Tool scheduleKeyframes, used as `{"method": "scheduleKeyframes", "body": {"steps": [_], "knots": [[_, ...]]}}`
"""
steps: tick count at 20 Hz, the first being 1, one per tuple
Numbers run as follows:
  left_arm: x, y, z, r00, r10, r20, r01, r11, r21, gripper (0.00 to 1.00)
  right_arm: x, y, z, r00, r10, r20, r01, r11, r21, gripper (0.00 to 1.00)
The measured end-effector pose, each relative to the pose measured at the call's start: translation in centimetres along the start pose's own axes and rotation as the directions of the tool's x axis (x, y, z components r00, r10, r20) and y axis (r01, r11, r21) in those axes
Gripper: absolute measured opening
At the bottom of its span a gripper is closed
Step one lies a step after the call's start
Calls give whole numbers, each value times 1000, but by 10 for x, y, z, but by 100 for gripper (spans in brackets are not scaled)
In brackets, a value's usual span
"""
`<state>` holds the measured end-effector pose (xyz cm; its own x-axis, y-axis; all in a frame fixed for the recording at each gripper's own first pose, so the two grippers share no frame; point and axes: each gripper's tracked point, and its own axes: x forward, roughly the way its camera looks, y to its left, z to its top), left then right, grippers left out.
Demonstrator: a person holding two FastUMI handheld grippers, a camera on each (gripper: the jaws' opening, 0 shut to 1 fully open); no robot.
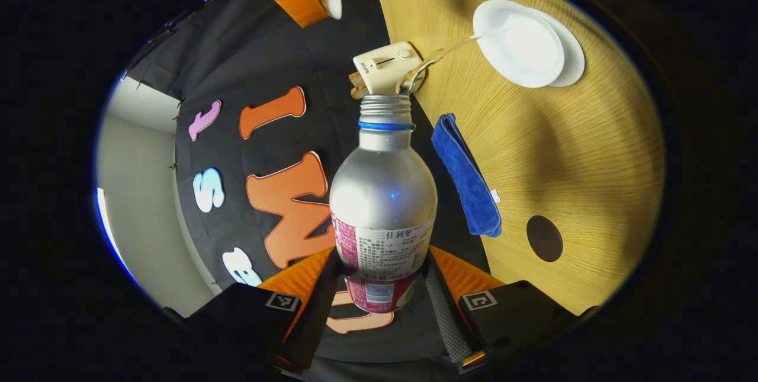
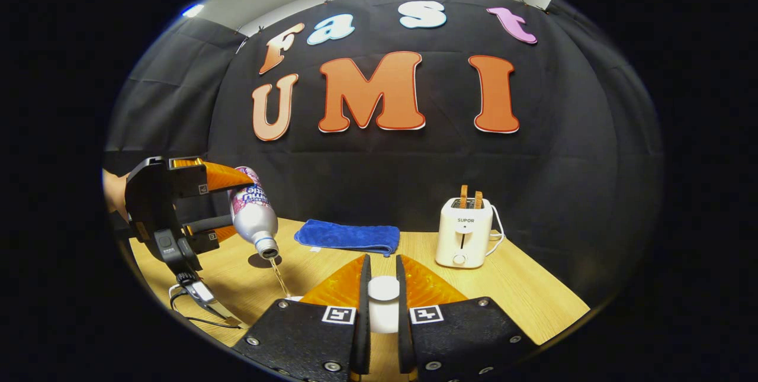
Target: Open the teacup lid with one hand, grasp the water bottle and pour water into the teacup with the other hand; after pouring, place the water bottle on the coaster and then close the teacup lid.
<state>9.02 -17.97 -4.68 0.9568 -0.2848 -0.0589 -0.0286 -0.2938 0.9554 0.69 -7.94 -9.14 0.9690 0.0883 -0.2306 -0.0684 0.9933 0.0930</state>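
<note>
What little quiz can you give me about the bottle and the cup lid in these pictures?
1. True or false: water is running out of the tilted water bottle.
2. Pick one: the right gripper is shut on A) the teacup lid, B) a spoon, C) a slice of toast.
3. Fill in: the coaster lies bare beside the blue ____.
Key: 1 true; 2 A; 3 cloth.
</note>
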Motion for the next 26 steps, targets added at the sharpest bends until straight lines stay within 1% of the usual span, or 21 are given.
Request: {"method": "scheduleKeyframes", "body": {"steps": [2,4,6,10,11,12,13,15,16,19,20,21,23,26], "knots": [[2,-3,0,1000,-2,1,2,1000,8,82,0,2,-1,1000,3,-2,-3,1000,-1,19],[1,-7,3,1000,-9,9,8,1000,27,86,0,3,-2,1000,10,-4,-10,1000,0,19],[3,-12,4,1000,-16,15,15,999,48,84,-1,4,-2,1000,12,-4,-12,1000,-2,19],[3,-14,9,1000,-12,24,10,997,71,84,-1,6,-4,1000,16,-9,-16,1000,-5,19],[4,-14,10,1000,-9,28,7,997,78,82,-1,6,-4,1000,17,-8,-17,1000,-5,19],[4,-12,13,999,-5,32,2,996,86,84,-1,7,-4,1000,19,-10,-19,1000,-5,19],[3,-13,15,999,-1,38,-2,996,94,82,-1,7,-5,1000,21,-9,-21,1000,-4,19],[3,-13,19,999,3,50,-8,994,112,82,-1,10,-6,1000,28,-12,-29,1000,-3,19],[3,-14,22,999,2,55,-9,993,120,84,-1,10,-7,999,29,-13,-29,1000,-3,19],[1,-16,28,997,8,72,-19,989,146,84,-2,12,-7,999,35,-13,-35,999,-5,19],[0,-15,30,997,11,77,-22,988,150,86,-2,13,-7,999,37,-12,-37,999,-5,19],[-1,-15,31,997,13,80,-25,988,155,84,-2,14,-8,999,38,-14,-38,999,-5,19],[-1,-15,32,996,17,85,-31,986,166,86,-2,15,-9,999,39,-16,-39,999,-9,19],[-3,-16,34,996,21,90,-36,985,170,84,-2,19,-10,999,48,-19,-48,999,-7,19]]}}
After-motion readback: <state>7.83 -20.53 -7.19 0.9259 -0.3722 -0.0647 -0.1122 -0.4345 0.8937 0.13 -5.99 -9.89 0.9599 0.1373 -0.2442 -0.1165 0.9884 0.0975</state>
